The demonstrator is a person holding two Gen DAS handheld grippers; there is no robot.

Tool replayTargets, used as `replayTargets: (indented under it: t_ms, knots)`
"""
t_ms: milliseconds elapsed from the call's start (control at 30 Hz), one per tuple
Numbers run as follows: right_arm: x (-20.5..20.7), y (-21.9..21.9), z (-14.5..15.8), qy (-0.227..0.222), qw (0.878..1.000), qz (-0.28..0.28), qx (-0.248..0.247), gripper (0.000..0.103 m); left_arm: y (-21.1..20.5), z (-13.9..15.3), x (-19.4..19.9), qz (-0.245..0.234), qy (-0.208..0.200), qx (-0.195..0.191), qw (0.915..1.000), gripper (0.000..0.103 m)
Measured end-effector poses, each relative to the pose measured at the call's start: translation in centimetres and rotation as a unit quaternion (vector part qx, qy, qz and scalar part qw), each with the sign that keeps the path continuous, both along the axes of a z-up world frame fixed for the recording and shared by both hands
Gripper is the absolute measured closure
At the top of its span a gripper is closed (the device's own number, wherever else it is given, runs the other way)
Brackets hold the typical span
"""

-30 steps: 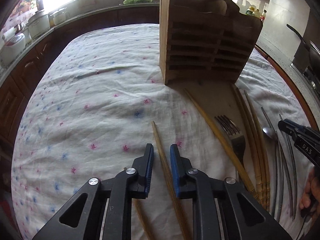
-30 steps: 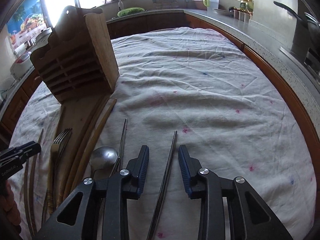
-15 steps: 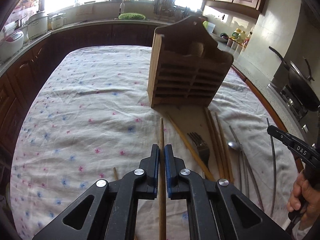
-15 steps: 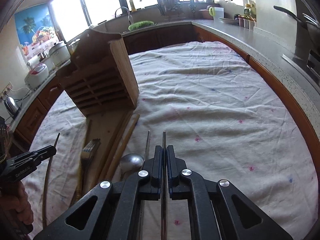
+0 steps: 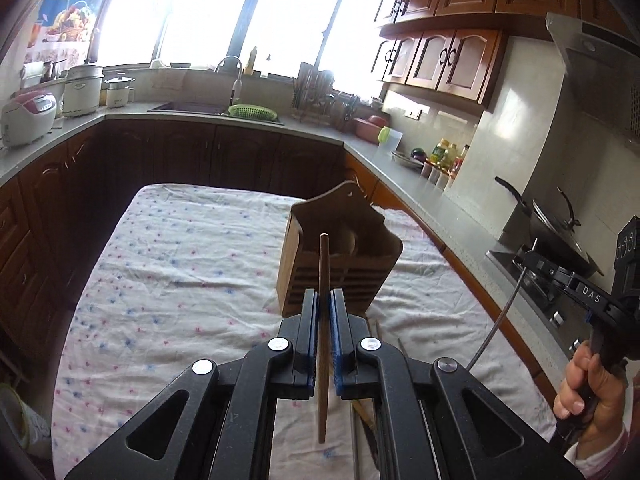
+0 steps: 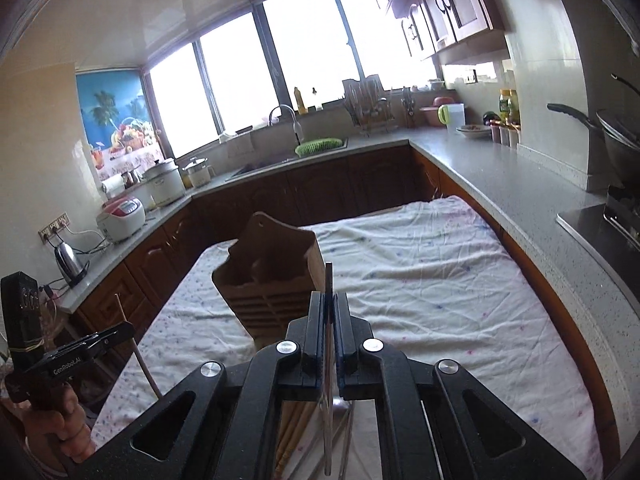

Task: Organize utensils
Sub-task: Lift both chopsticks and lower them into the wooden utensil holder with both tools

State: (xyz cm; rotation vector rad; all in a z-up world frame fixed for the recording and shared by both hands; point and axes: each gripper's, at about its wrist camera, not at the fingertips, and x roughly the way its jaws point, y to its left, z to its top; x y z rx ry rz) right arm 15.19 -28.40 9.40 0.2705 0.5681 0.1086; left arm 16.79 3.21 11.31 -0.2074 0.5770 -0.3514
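- The left hand-held gripper point(image 5: 323, 334) is clenched on a wooden chopstick point(image 5: 323, 264), held clear above the cloth-covered counter point(image 5: 168, 280).
- The right hand-held gripper point(image 6: 328, 334) pinches a thin metal chopstick point(image 6: 328, 280) in front of the wooden holder point(image 6: 272, 276).
- Both sticks look light and stiff; the metal one is probably slippery.
- Gripped near mid-length, each should stay balanced; its upper end must clear the holder's rim.
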Motion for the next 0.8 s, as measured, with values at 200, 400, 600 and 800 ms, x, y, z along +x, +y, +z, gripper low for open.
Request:
replayTargets:
  t_ms: [200,400,600,800]
  knots:
    - [2.1,0.5,2.2,-0.031,0.999,0.003,0.008,0.099,0.4,1.5,0.4,0.01,-0.029,-0.008,0.9995,0.099]
    - [5.0,0.8,3.9,-0.056,0.998,0.006,0.025,0.099,0.0,3.0,2.6,0.007,-0.059,-0.01,0.9982,0.099]
    - [8.3,0.9,5.7,-0.091,0.995,-0.006,0.044,0.099,-0.8,4.7,5.9,0.014,-0.103,-0.011,0.9945,0.099]
    - [12.0,0.2,5.9,-0.116,0.99,-0.032,0.07,0.099,-1.8,3.4,10.4,0.042,-0.127,-0.017,0.9909,0.099]
